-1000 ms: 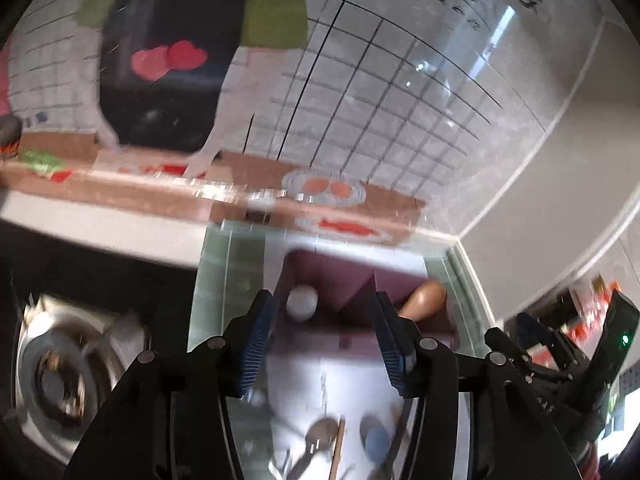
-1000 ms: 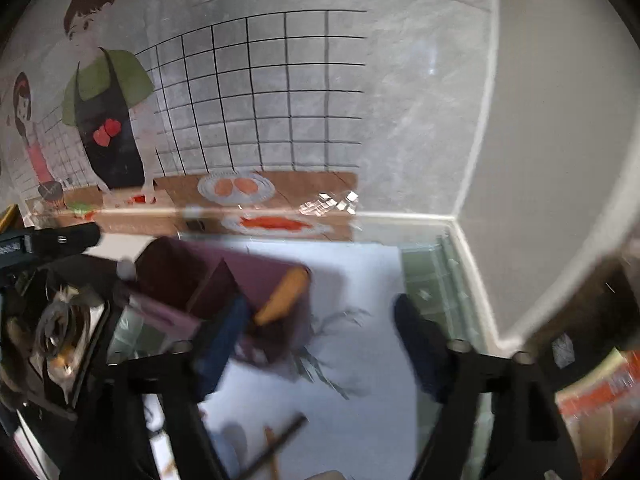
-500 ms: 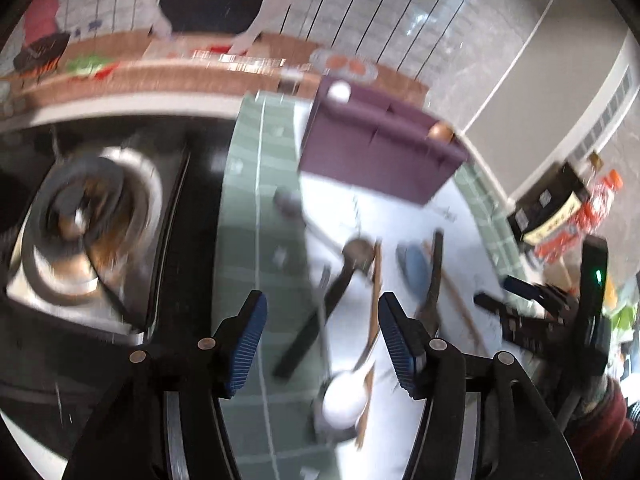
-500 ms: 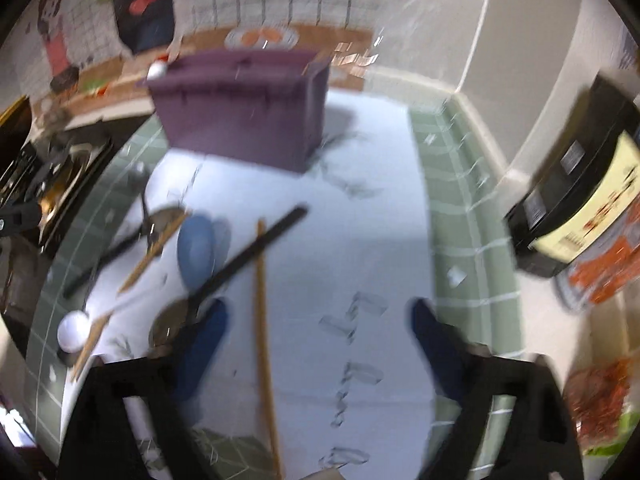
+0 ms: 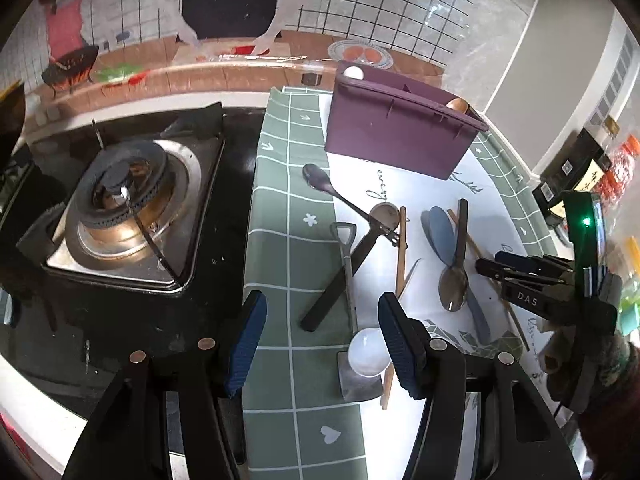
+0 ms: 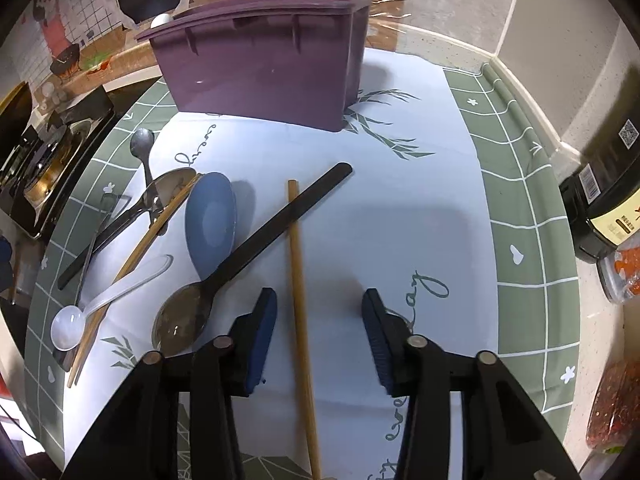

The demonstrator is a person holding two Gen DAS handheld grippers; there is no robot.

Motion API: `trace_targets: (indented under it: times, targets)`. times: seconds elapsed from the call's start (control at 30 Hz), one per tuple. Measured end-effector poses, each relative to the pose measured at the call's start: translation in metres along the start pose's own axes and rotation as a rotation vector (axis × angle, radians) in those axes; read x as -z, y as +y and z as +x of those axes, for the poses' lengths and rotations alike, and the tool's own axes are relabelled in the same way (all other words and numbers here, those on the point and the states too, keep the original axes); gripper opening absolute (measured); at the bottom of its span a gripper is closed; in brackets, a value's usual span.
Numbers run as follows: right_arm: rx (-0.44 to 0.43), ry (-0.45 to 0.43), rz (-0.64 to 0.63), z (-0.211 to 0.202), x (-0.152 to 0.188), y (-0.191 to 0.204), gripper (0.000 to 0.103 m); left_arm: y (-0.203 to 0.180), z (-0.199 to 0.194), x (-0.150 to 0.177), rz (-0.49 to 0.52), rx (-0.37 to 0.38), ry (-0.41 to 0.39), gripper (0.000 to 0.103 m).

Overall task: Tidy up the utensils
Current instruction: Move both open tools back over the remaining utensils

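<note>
chopstick is the thing to watch: a long, thin, light brown wooden stick lying flat on the white middle of the mat. it runs straight away from the right gripper, one end toward the purple box and the other end passing back under the gripper. the stick lies between the two blue pads, much closer to the left pad than to the other one. the pads do not touch it yet. the jaws have just been closing in on it, but a gap shows on both sides, so nothing is held.

a black-handled spoon crosses the stick near its far end, and its handle looks to lie on top of the stick there. i think a lift could drag that spoon along, so a squeeze near this end and a slow pull look safer.

the right gripper is far nearer to this stick than the left gripper. the left gripper is wide open and holds nothing. it hangs over the green edge of the mat, with the white spoon just by its right pad.

the purple box stands at the back of the mat, well apart from the stick. a white round end and a brown one poke out of its top.
</note>
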State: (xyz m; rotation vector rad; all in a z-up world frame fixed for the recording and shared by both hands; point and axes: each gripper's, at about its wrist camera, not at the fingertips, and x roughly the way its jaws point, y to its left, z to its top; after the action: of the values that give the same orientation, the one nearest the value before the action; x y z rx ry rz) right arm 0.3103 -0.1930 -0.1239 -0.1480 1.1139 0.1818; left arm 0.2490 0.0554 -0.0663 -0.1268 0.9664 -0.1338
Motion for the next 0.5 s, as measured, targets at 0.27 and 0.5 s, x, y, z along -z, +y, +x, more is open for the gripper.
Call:
trace_targets:
  times: [0.27, 0.5]
  targets:
    - [-0.018, 0.012, 0.102, -0.021, 0.026, -0.027, 0.006, -0.035, 0.007, -0.002, 0.089, -0.017, 0.003, 0.059]
    - [-0.024, -0.031, 0.205, -0.052, 0.054, -0.05, 0.006, -0.068, 0.028, -0.003, 0.144, 0.041, 0.051, 0.059]
